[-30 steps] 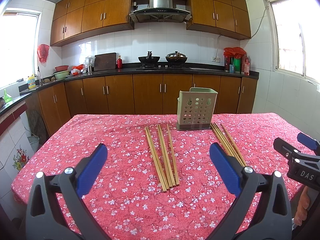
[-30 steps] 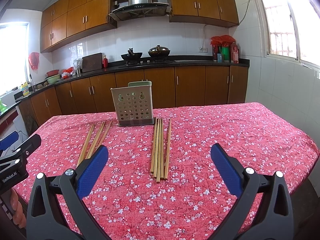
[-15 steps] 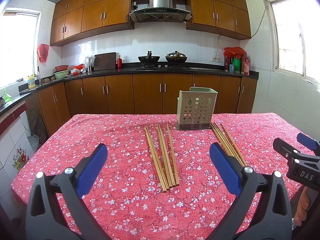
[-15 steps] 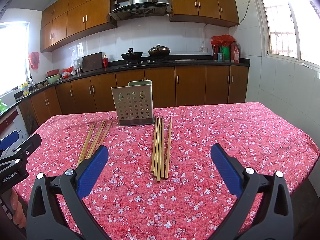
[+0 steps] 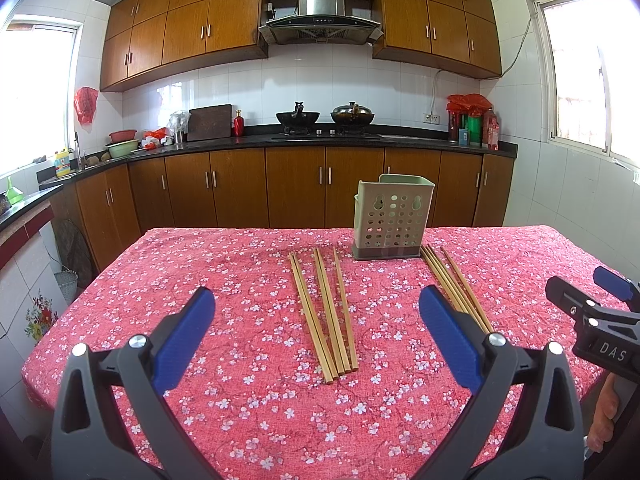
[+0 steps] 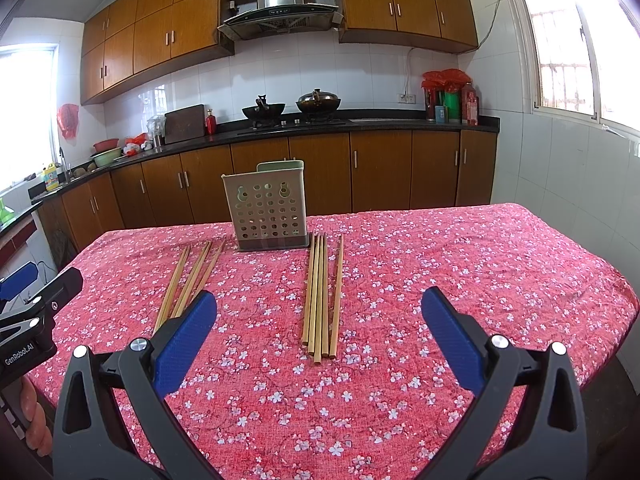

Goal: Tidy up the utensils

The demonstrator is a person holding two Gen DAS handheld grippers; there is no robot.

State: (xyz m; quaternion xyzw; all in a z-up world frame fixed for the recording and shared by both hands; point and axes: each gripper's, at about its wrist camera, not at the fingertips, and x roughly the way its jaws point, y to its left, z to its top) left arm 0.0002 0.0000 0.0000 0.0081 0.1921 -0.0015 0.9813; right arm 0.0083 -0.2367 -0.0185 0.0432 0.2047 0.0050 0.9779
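A pale green perforated utensil holder (image 5: 393,217) (image 6: 269,206) stands upright at the far middle of the table. Two groups of wooden chopsticks lie flat in front of it. The left group (image 5: 325,312) (image 6: 188,282) lies ahead of my left gripper (image 5: 316,334), which is open and empty above the table. The right group (image 5: 456,288) (image 6: 322,296) lies ahead of my right gripper (image 6: 319,334), also open and empty. Each gripper shows at the edge of the other's view (image 5: 592,320) (image 6: 28,312).
The table carries a red floral cloth (image 5: 248,360) (image 6: 460,264); its edges fall off left, right and near. Brown kitchen cabinets (image 5: 296,188) and a dark counter with pots stand behind the table.
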